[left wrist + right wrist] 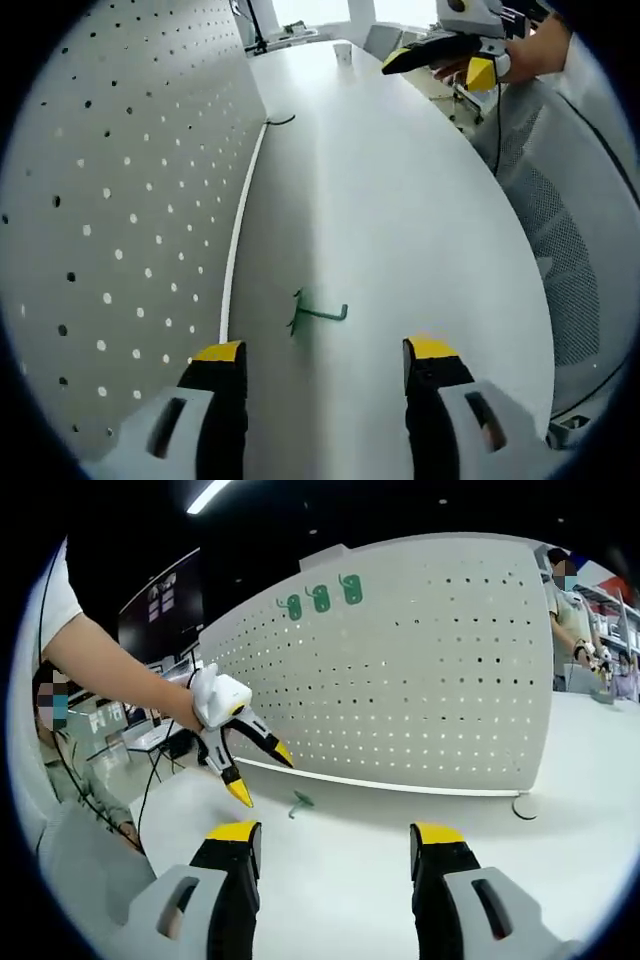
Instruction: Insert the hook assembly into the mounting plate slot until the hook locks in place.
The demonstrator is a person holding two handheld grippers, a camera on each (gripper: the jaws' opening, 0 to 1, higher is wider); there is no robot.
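One green hook (316,314) lies on the table (400,220); both claws open.

— What else do I have on the white tabletop (400,230)?
— A black cable (281,121) lying near its far edge, and a mesh-backed chair (570,250) beside its right edge. I also see a round white disc (525,806) resting on the tabletop.

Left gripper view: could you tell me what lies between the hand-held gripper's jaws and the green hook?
Nothing: in the left gripper view, only bare white table separates the open left hand-held gripper from the green hook.
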